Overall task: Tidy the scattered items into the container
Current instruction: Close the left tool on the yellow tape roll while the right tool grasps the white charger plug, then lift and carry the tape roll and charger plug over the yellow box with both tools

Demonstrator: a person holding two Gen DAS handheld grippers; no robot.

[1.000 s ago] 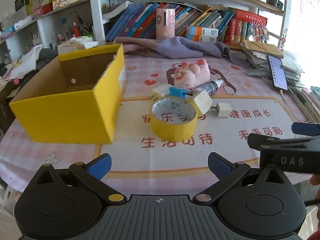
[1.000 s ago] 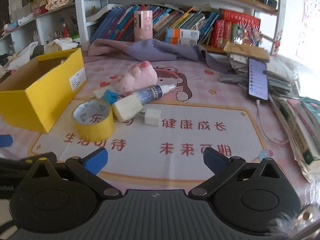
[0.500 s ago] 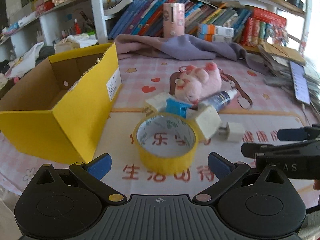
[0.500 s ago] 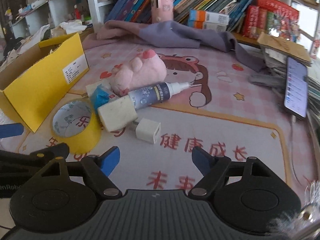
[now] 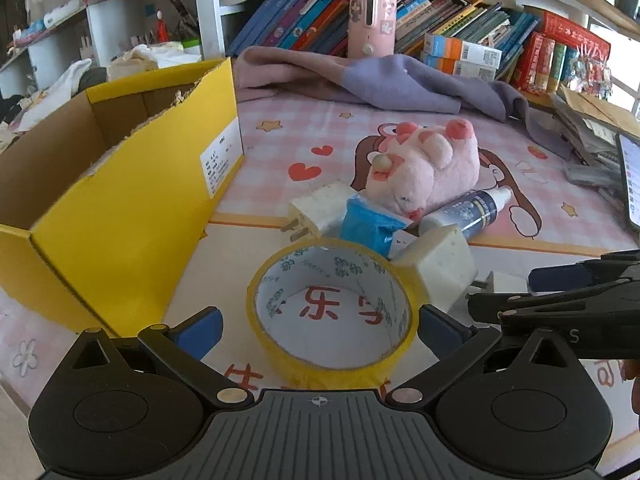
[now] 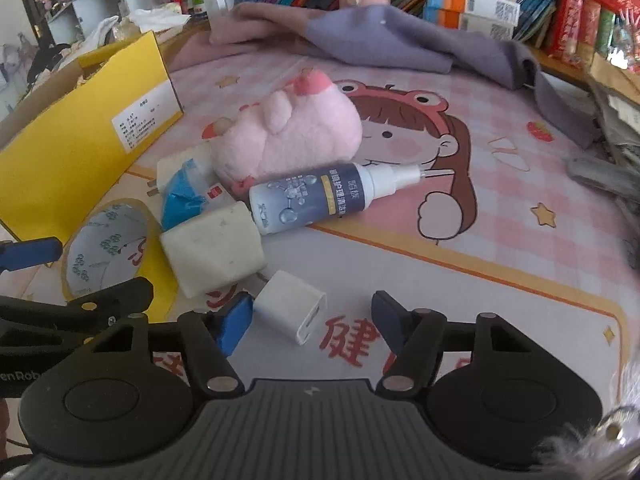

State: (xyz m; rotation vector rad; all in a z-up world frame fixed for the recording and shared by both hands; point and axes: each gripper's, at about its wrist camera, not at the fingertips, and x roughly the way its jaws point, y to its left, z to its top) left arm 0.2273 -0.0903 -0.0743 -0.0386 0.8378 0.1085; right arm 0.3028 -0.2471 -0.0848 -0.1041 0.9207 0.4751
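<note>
Both grippers have dropped closer beside the yellow box (image 5: pixel 120 216): left gripper (image 5: pixel 320 326) stands wide around the yellow tape roll (image 5: pixel 332 316) untouched, right gripper (image 6: pixel 310 322) is closing on the small white charger (image 6: pixel 290 306), pads not yet pressing.

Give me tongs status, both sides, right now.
Left tongs: open, straddling the yellow tape roll, not gripping it.
Right tongs: closing around the small white charger cube, pads not yet pressing it.
</note>
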